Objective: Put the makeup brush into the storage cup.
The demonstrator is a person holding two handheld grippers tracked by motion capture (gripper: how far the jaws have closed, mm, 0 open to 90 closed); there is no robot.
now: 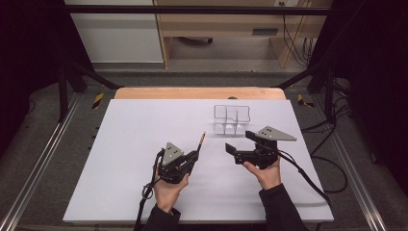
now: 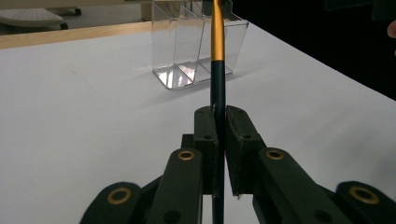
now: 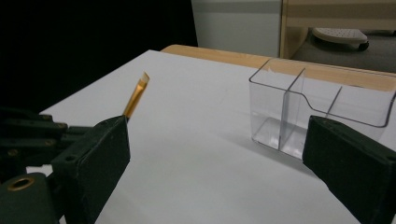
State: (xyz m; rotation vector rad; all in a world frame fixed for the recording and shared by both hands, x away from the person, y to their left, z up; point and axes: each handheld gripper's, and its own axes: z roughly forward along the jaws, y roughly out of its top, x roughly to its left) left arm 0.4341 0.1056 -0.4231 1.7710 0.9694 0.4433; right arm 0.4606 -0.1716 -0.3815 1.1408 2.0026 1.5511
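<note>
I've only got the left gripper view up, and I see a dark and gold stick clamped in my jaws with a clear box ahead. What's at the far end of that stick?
Observer: The brush ends in a flat, angled tip, seen in the right gripper view.
Operator: Where's my other gripper?
Observer: In the high view the right gripper hangs just this side of the clear organizer, to the right of the left gripper.
Operator: Is it holding anything?
Observer: No, its jaws stand wide apart with nothing between them.
Operator: Anything in the box?
Observer: Its compartments look empty in the right gripper view.
</note>
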